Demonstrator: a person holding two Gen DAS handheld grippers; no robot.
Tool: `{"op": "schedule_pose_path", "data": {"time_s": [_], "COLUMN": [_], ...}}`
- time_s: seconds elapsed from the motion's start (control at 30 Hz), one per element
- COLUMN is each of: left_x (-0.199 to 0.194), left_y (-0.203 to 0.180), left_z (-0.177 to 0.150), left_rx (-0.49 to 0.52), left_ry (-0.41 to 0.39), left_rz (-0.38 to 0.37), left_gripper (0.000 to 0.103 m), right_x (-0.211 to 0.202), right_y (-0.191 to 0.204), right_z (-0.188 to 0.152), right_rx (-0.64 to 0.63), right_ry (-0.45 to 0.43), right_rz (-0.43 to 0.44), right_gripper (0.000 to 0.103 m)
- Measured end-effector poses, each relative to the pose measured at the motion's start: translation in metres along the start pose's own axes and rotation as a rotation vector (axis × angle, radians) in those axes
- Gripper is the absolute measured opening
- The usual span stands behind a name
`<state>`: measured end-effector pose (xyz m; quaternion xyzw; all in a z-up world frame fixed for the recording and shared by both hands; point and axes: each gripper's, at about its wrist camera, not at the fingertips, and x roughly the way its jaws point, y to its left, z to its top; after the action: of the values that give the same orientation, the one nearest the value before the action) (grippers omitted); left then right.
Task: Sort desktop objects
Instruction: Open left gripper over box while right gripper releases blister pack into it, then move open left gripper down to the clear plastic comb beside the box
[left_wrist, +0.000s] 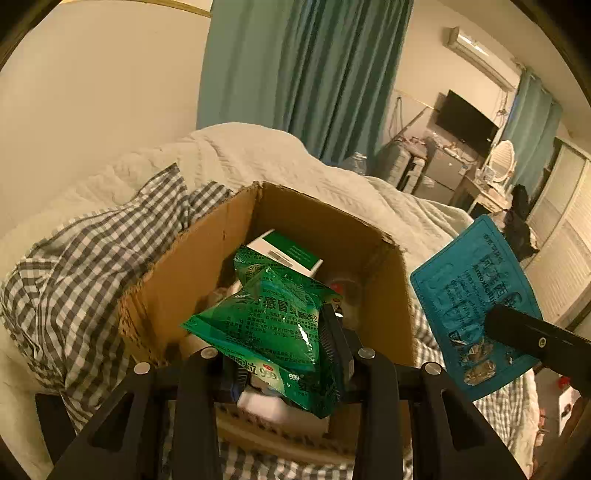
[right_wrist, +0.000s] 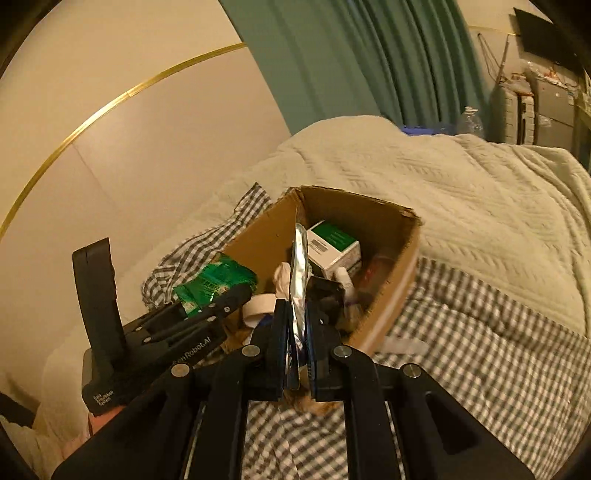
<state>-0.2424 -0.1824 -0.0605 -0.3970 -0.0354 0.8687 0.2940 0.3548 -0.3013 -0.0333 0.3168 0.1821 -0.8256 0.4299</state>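
Observation:
An open cardboard box (left_wrist: 207, 266) sits on the bed and holds a green and white carton (left_wrist: 291, 254) and other small items. My left gripper (left_wrist: 291, 354) is shut on a green medicine sachet pack (left_wrist: 273, 321) and holds it over the box's near edge. My right gripper (right_wrist: 298, 339) is shut on a blue pill blister sheet (left_wrist: 476, 302), seen edge-on as a foil strip (right_wrist: 300, 266) in the right wrist view, just right of the box (right_wrist: 399, 273). The left gripper (right_wrist: 229, 301) with the green pack (right_wrist: 214, 280) shows there at the box's left side.
The box rests on a checked cloth (right_wrist: 480, 343) over a pale quilt (right_wrist: 461, 192). A teal curtain (left_wrist: 303, 74) hangs behind the bed. A desk with a monitor (left_wrist: 465, 118), a mirror and wardrobes stand at the far right.

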Motion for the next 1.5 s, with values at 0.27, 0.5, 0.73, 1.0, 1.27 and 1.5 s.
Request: {"op": "schedule_pose_path", "data": {"time_s": [0.27, 0.5, 0.73, 1.0, 1.27, 1.5], "left_x": [0.027, 0.018, 0.001, -0.011, -0.006, 0.077], "left_y": [0.005, -0.044, -0.113, -0.159, -0.194, -0.176], "left_z": [0.002, -0.008, -0.056, -0.1, -0.112, -0.129], "left_rx": [-0.018, 0.079, 0.198, 0.33, 0.328, 0.114], "left_ry": [0.005, 0.005, 0.066, 0.037, 0.08, 0.206], "left_rz": [0.095, 0.051, -0.088, 0.06, -0.098, 0.029], "left_gripper": [0.073, 0.074, 0.079, 0.084, 0.089, 0.088], "right_x": [0.027, 0.006, -0.033, -0.061, -0.095, -0.091], "right_y": [-0.018, -0.054, -0.101, -0.136, -0.153, -0.193], "right_z": [0.004, -0.004, -0.038, -0.092, -0.118, -0.137], "right_rx": [0.02, 0.045, 0.127, 0.185, 0.167, 0.225], "right_ry": [0.027, 0.027, 0.04, 0.096, 0.089, 0.127], "right_rz": [-0.007, -0.108, -0.209, -0.269, -0.3, -0.315], "right_gripper": [0.048, 0.048, 0.049, 0.049, 0.053, 0.054]}}
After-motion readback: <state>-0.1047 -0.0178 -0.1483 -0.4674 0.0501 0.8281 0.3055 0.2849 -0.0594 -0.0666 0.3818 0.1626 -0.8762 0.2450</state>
